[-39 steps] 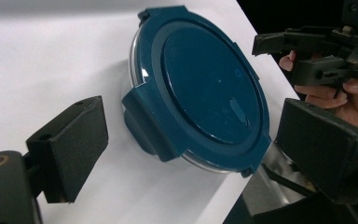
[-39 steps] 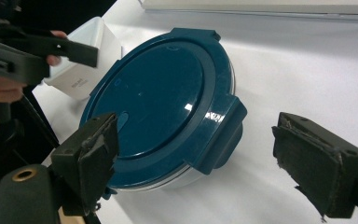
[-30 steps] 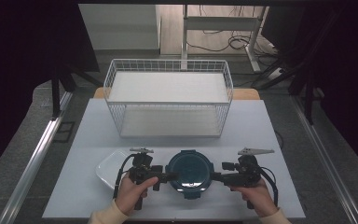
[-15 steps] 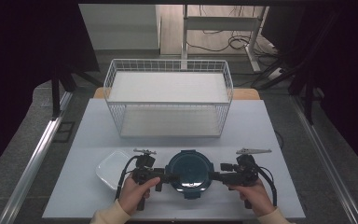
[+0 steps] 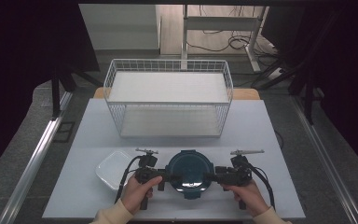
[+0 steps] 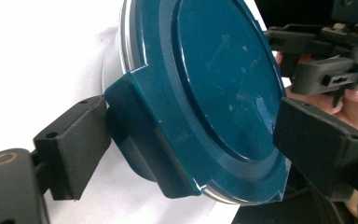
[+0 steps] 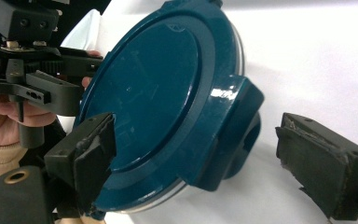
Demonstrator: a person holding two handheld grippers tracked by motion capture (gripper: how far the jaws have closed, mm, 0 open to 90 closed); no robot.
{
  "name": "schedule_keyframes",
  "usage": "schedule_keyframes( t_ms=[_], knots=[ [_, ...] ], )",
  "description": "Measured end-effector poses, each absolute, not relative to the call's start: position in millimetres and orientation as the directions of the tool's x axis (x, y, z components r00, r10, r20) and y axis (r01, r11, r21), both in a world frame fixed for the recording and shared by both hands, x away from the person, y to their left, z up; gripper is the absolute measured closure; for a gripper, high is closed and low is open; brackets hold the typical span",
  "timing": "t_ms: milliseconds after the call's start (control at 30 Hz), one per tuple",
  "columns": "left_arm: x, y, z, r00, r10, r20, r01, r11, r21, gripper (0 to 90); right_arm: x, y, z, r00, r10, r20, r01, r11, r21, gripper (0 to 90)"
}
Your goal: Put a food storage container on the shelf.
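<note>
A round clear container with a dark teal lid (image 5: 189,170) sits near the table's front edge. The lid has snap tabs on its sides. My left gripper (image 5: 170,178) is at its left side, open, its jaws straddling the left tab (image 6: 144,135); the lid (image 6: 223,79) lies between the jaws. My right gripper (image 5: 209,176) is at the right side, also open. One of its pads (image 7: 93,149) lies over the lid's rim (image 7: 149,107), and the other pad (image 7: 321,172) stands clear of the right tab (image 7: 233,126).
A white wire basket (image 5: 168,100) stands at the middle back of the table. A white shallow dish (image 5: 112,169) lies just left of my left hand. Bare table (image 5: 261,130) stretches between the basket and the container.
Both grippers have edged inward toward the container's sides. The container has not moved.
</note>
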State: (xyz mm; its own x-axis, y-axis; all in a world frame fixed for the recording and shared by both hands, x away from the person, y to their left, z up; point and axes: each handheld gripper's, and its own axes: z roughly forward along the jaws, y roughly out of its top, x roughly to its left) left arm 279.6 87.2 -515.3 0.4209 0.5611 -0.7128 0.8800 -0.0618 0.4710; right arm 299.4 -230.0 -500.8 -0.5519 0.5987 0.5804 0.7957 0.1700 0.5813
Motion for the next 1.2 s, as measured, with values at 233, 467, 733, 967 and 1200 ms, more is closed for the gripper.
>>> schedule_keyframes(
  t_ms=[233, 467, 733, 967, 1200],
  knots=[
    [279, 86, -516, 0.418, 0.561, -0.714, 0.884, -0.069, 0.463, 15.1, 302, -223, -507, -0.519, 0.565, 0.642, 0.83, 0.151, 0.538, 16.2],
    [278, 82, -519, 0.406, 0.567, -0.717, 0.892, -0.074, 0.446, 15.7, 303, -224, -508, -0.501, 0.58, 0.642, 0.84, 0.145, 0.523, 23.3],
    [280, 82, -525, 0.358, 0.553, -0.753, 0.914, -0.042, 0.404, 14.5, 306, -229, -510, -0.469, 0.566, 0.678, 0.86, 0.119, 0.496, 29.3],
    [276, 84, -517, 0.371, 0.589, -0.718, 0.901, -0.04, 0.432, 20.6, 306, -232, -508, -0.43, 0.554, 0.713, 0.877, 0.07, 0.475, 37.0],
    [273, 86, -517, 0.352, 0.588, -0.728, 0.904, -0.014, 0.426, 22.7, 300, -232, -503, -0.435, 0.545, 0.717, 0.869, 0.047, 0.492, 42.3]
  ],
)
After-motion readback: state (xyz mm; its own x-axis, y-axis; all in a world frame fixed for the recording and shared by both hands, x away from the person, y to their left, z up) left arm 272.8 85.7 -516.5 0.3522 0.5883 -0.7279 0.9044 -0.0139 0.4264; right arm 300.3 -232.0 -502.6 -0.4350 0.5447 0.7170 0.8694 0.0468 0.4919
